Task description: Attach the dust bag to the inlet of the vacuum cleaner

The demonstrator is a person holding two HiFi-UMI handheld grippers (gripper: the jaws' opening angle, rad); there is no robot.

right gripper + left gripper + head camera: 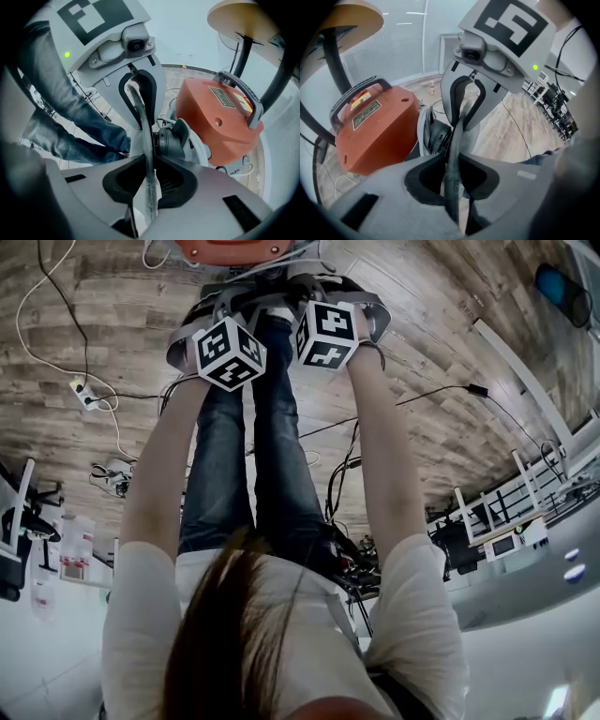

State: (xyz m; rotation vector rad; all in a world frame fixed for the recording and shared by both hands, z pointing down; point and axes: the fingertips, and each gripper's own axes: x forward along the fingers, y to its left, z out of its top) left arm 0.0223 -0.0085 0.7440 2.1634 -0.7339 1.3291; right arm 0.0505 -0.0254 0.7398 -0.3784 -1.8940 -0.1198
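Nothing legible — the labels (365, 112) atop the orange vacuum cleaner (379, 143) are too small to read.

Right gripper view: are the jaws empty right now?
No, the right gripper has its jaws pressed together on a thin edge of the dust bag.

Vacuum cleaner (375, 131) body: orange plastic, smooth, faint sheen. Inlet (171, 140): black matt plastic. Dust bag (149, 187) edge: grey fibrous cloth, rough. Floor (94, 315): wood-grain planks, matt.
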